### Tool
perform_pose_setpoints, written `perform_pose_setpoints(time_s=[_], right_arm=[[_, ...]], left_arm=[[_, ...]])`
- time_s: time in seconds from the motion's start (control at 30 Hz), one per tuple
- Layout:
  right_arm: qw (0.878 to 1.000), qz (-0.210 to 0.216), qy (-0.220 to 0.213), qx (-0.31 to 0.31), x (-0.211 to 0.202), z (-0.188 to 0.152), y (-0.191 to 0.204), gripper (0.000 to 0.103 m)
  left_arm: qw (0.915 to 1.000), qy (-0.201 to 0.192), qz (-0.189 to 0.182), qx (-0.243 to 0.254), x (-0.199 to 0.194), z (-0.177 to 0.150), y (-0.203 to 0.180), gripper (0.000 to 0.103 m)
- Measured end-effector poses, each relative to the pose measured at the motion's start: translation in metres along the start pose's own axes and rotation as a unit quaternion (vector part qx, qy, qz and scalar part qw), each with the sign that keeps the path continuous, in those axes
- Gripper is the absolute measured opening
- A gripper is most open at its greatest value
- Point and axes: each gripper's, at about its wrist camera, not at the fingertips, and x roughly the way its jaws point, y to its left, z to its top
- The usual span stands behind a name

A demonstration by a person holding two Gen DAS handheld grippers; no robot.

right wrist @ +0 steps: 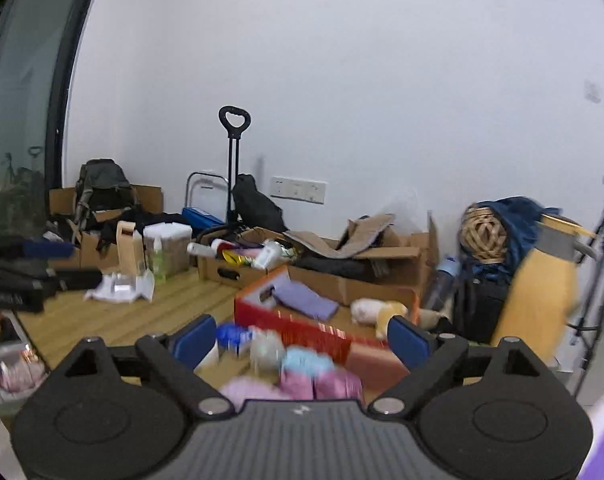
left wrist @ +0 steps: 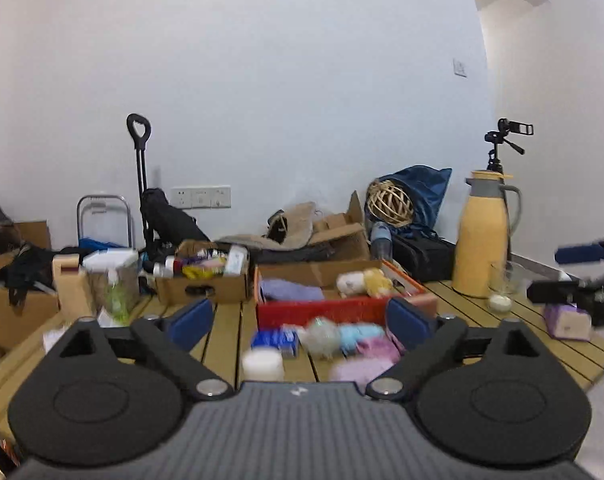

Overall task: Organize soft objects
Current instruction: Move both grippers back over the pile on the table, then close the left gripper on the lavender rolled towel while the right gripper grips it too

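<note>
Slatted wooden bench [left wrist: 226, 332] is pretty cluttered. The red box [left wrist: 322, 310] holds a purple cloth [left wrist: 292, 292] and a plush toy [left wrist: 364, 282]; blurry pastel soft bits [left wrist: 342, 338] sit in front. Left gripper [left wrist: 300, 318] and right gripper [right wrist: 302, 334] both spread wide, holding nothing.

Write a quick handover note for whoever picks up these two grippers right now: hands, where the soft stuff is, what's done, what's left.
Left gripper: open, holding nothing.
Right gripper: open, holding nothing.
Red open-topped box on the slatted wooden table: already holds a folded lilac cloth and a white-and-yellow plush toy.
Left to do: blurred pile of soft pieces in front of the box, a fluffy whitish ball, a light blue piece, pink ones. White round jar beside them looks hard; probably leave it.
</note>
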Motion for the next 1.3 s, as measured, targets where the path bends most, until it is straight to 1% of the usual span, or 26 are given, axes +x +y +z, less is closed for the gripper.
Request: perform_pose_setpoints(time_s=[0.1, 0.2, 0.33, 0.47, 0.57, 0.63, 0.7, 0.73, 0.77, 0.83, 0.87, 0.97, 1.0, 1.1, 1.17, 1.23, 1.27, 1.3], right_arm=[[1.0, -0.01, 0.001, 0.027, -0.033, -0.038, 0.015, 0.095], [0.998, -0.019, 0.017, 0.05, -0.047, -0.062, 0.021, 0.097], [0.998, -0.016, 0.025, 0.06, -0.047, -0.074, 0.018, 0.097], [0.996, -0.016, 0.032, 0.077, -0.029, -0.079, 0.007, 0.097], [0.993, -0.006, 0.048, 0.106, 0.0, -0.083, -0.006, 0.093], [0.989, 0.007, 0.059, 0.133, 0.025, -0.085, -0.017, 0.088], [0.985, 0.016, 0.071, 0.155, 0.05, -0.086, -0.026, 0.079], [0.983, 0.02, 0.076, 0.163, 0.064, -0.086, -0.029, 0.076], [0.982, 0.024, 0.079, 0.168, 0.077, -0.086, -0.03, 0.071], [0.979, 0.031, 0.088, 0.179, 0.108, -0.086, -0.032, 0.063], [0.978, 0.03, 0.091, 0.183, 0.121, -0.087, -0.032, 0.058], [0.974, 0.033, 0.1, 0.202, 0.161, -0.088, -0.031, 0.047], [0.973, 0.035, 0.103, 0.205, 0.172, -0.088, -0.03, 0.045], [0.972, 0.033, 0.112, 0.202, 0.201, -0.09, -0.025, 0.043], [0.97, 0.034, 0.124, 0.207, 0.218, -0.096, -0.024, 0.043], [0.965, 0.04, 0.134, 0.221, 0.228, -0.101, -0.024, 0.041], [0.963, 0.046, 0.138, 0.228, 0.233, -0.104, -0.024, 0.04], [0.961, 0.051, 0.142, 0.232, 0.236, -0.106, -0.025, 0.039]], left_arm=[[0.9999, 0.011, -0.004, 0.002, -0.025, -0.02, -0.009, 0.097], [0.9997, 0.023, -0.009, 0.005, -0.032, -0.03, -0.016, 0.098], [0.9993, 0.036, -0.011, -0.002, -0.019, -0.035, -0.016, 0.098], [0.9978, 0.059, -0.027, -0.011, 0.013, -0.039, -0.016, 0.098], [0.9957, 0.08, -0.037, -0.027, 0.049, -0.042, -0.014, 0.094], [0.993, 0.099, -0.046, -0.045, 0.079, -0.044, -0.011, 0.085], [0.9895, 0.12, -0.053, -0.061, 0.111, -0.046, -0.008, 0.079], [0.988, 0.129, -0.053, -0.067, 0.127, -0.047, -0.005, 0.077], [0.9868, 0.137, -0.048, -0.072, 0.141, -0.047, -0.004, 0.076], [0.9863, 0.141, -0.04, -0.076, 0.168, -0.051, -0.004, 0.074], [0.9857, 0.145, -0.04, -0.077, 0.179, -0.052, -0.004, 0.074], [0.9822, 0.16, -0.054, -0.083, 0.208, -0.059, -0.002, 0.069], [0.9807, 0.164, -0.06, -0.087, 0.216, -0.063, -0.002, 0.067], [0.9765, 0.178, -0.071, -0.098, 0.231, -0.075, 0.001, 0.064], [0.9714, 0.193, -0.079, -0.114, 0.237, -0.083, 0.005, 0.057], [0.9632, 0.204, -0.109, -0.137, 0.242, -0.087, 0.011, 0.041], [0.9594, 0.208, -0.124, -0.144, 0.243, -0.088, 0.014, 0.038], [0.9583, 0.208, -0.129, -0.147, 0.243, -0.088, 0.015, 0.038]])
